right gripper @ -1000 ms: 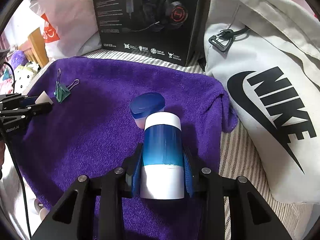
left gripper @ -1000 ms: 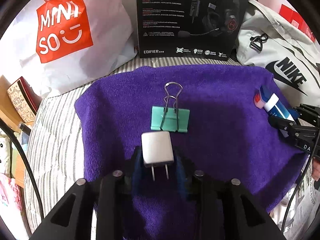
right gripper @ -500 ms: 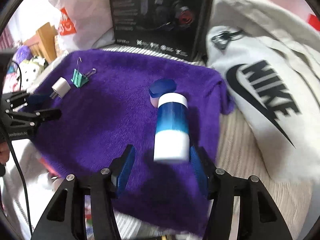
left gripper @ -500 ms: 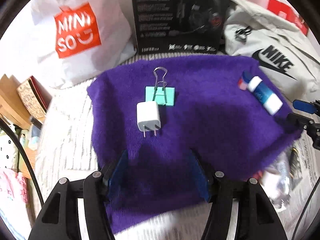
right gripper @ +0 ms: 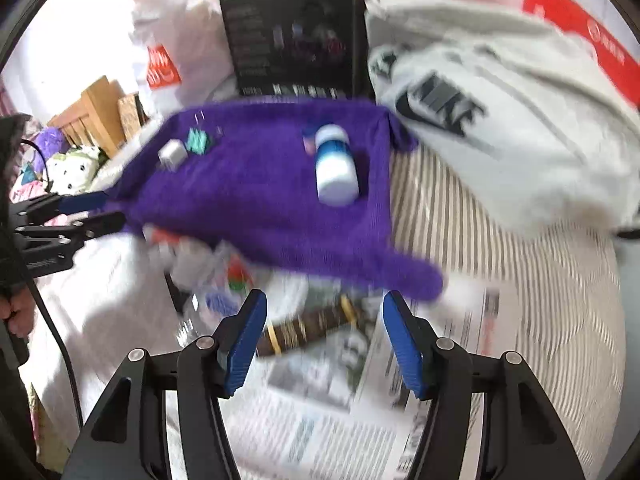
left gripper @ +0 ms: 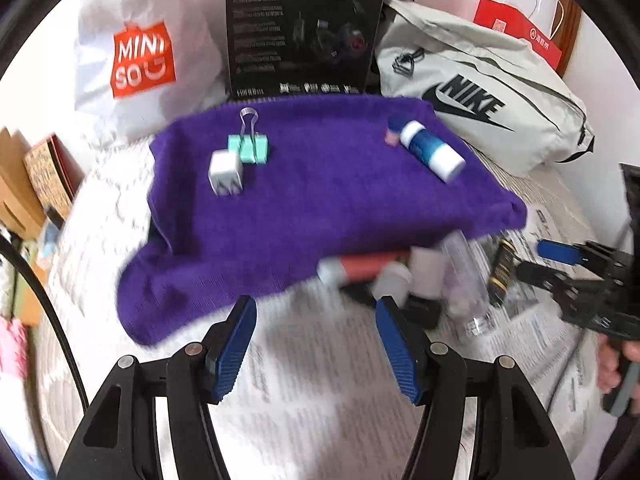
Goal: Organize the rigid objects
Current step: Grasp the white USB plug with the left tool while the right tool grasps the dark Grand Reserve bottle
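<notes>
Both claws are spread wide and hold nothing. The left claw [left gripper: 316,336] hangs over the striped bed cover [left gripper: 328,392], just short of the near edge of the purple towel [left gripper: 320,200]. The right claw [right gripper: 324,336] hangs over a spread of newspaper [right gripper: 328,420] near the towel's near right corner.

On the towel lie four things. At the far left, the white charger plug [left gripper: 225,176] sits just beside the mint binder clip [left gripper: 249,148], the clip on the far side with its wire handles pointing away. At the far right, the blue-and-white tube [left gripper: 432,152] lies on its side, its white end toward the near right. The dark blue cap [left gripper: 396,123] sits at its far end (a small pink piece next to it is too blurred to name).

Below the towel's near edge a loose heap rests on the bed: a red-and-white tube [left gripper: 360,268], pale bottles, and a dark brown gold-banded item [right gripper: 304,330] on the newspaper, all smeared by motion blur.

Behind the towel stand a white MINISO bag [left gripper: 140,60], a black headset box [left gripper: 300,32] and a grey Nike bag [left gripper: 480,112].
</notes>
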The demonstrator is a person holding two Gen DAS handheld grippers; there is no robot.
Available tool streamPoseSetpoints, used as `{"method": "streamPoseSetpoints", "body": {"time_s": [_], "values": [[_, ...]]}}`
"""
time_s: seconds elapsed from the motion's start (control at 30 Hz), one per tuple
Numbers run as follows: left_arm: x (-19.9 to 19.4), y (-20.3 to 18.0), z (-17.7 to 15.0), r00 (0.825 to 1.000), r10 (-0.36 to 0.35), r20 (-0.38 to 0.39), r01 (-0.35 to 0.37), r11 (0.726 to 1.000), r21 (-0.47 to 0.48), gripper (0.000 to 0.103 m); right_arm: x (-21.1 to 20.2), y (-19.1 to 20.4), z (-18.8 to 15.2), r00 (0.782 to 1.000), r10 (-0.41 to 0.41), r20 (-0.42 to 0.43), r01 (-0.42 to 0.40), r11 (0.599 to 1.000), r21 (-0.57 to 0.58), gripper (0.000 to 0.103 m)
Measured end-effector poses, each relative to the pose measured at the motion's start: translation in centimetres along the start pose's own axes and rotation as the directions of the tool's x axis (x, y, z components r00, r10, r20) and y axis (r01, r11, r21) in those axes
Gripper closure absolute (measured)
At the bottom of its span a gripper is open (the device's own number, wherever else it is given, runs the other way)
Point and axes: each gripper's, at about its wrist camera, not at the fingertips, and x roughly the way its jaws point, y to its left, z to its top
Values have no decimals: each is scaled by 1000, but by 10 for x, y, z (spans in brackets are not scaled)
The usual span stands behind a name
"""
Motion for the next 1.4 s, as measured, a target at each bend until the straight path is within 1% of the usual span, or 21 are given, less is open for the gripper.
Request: {"method": "streamPoseSetpoints", "body": {"time_s": [0.07,0.23,0.3,0.37,0.4,0.5,0.6,0.73,0.83,0.87,0.93,1.0,1.03,1.07,1.13,1.2,1.23,1.3,1.37,1.4], "values": [[0,-1,-8,1000,-21,-17,20,1000,-11,43,9,-2,-4,1000,-11,-9,12,999,37,43],[-3,-1,-15,1000,-11,-25,11,1000,-17,43,24,2,2,1000,2,10,-3,994,106,43],[-4,-1,-15,1000,-23,-19,23,999,-32,43,34,8,7,1000,-27,-6,28,995,98,43],[-2,-4,-13,999,-45,-17,44,998,-39,43,43,14,7,996,-79,-36,82,994,67,43],[0,-6,-12,999,-51,-18,50,998,-38,43,45,16,4,995,-84,-45,87,995,54,44],[6,-18,-8,997,-70,-12,70,997,-28,43,40,15,-6,995,-86,-41,87,996,17,44],[10,-25,-2,997,-82,4,82,997,-12,43,34,7,-16,995,-79,-52,80,997,12,44],[19,-31,6,998,-66,6,65,997,29,44,28,-2,-25,997,-66,-29,66,998,3,47],[28,-33,9,998,-62,-2,62,996,70,50,26,-3,-29,998,-68,-16,68,998,-9,51],[30,-33,9,998,-64,-11,64,995,77,50,26,-2,-28,998,-67,-16,67,998,-7,52],[36,-33,8,998,-62,-28,64,994,92,51,25,-3,-28,998,-67,-15,67,998,-8,63],[40,-34,5,998,-52,-26,55,993,105,54,24,-6,-27,998,-63,-15,63,998,-10,68],[39,-34,3,998,-60,-23,62,993,105,60,24,-6,-27,998,-60,-13,60,998,-17,70],[39,-33,3,996,-88,-25,90,991,100,65,25,-6,-26,998,-58,-11,58,998,-26,70],[38,-32,2,995,-100,-29,102,991,89,69,25,-4,-25,999,-52,-4,52,998,-41,77],[37,-31,2,995,-95,-20,97,990,99,72,26,-3,-24,999,-50,-5,49,997,-51,79],[37,-31,1,995,-95,-22,97,990,103,78,26,-2,-24,999,-48,-6,47,998,-50,79],[33,-27,-1,992,-119,-32,122,989,89,79,26,-3,-24,999,-41,-7,41,998,-46,79],[28,-26,-5,989,-146,-29,149,984,95,79,25,-4,-24,999,-32,-10,32,999,-43,79],[27,-26,-6,989,-148,-31,150,984,97,79,24,-5,-25,1000,-28,-14,27,999,-42,79]]}}
